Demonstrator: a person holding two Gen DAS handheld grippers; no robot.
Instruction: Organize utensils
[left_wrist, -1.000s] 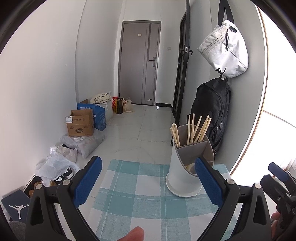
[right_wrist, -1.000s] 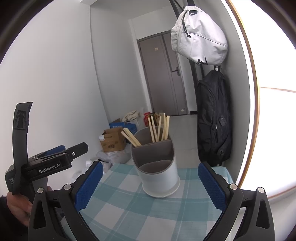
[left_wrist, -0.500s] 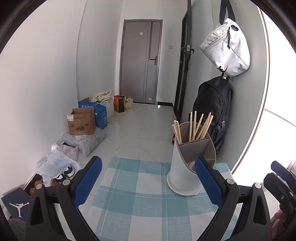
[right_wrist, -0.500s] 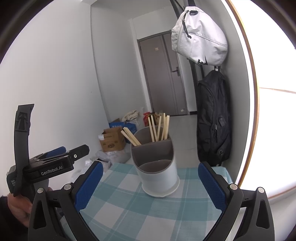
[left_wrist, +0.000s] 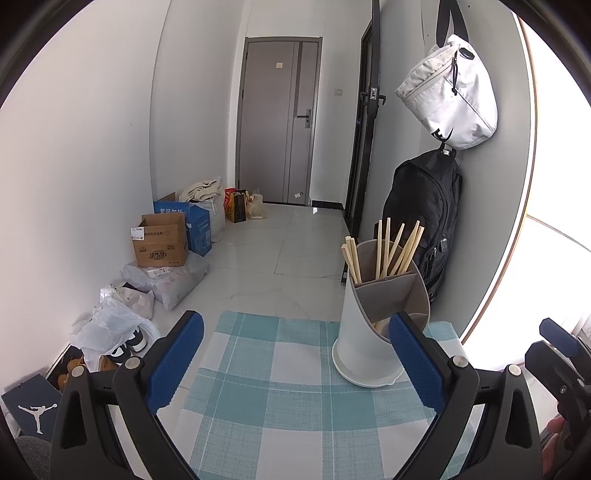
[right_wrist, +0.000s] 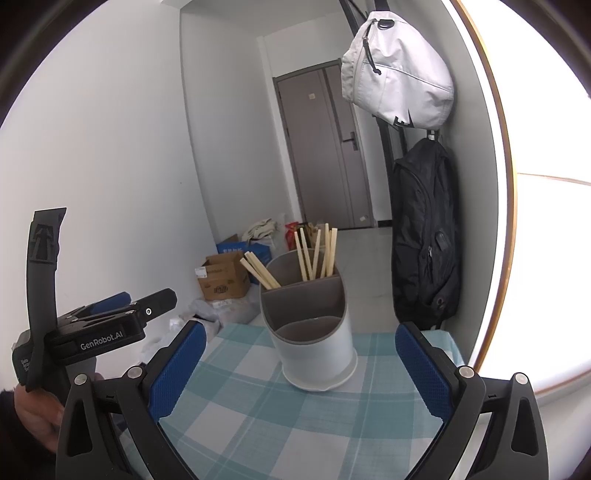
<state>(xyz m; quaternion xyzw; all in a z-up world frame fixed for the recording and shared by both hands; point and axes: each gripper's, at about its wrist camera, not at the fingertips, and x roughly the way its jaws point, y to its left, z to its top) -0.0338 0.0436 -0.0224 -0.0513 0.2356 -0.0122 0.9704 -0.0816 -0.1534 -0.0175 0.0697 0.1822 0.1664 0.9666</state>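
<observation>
Wooden chopsticks (left_wrist: 391, 251) are standing in the holder (left_wrist: 373, 332) on the checked cloth (left_wrist: 280, 398); I'm holding my left tongs (left_wrist: 295, 365) wide, gripping nothing, the holder just ahead to their right. From the right, my right tongs (right_wrist: 295, 369) are gaping wide too, framing the holder (right_wrist: 314, 343).

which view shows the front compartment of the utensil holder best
The right wrist view: the utensil holder faces it, front compartment open and unobstructed. In the left wrist view the left gripper finger covers part of that compartment.
</observation>
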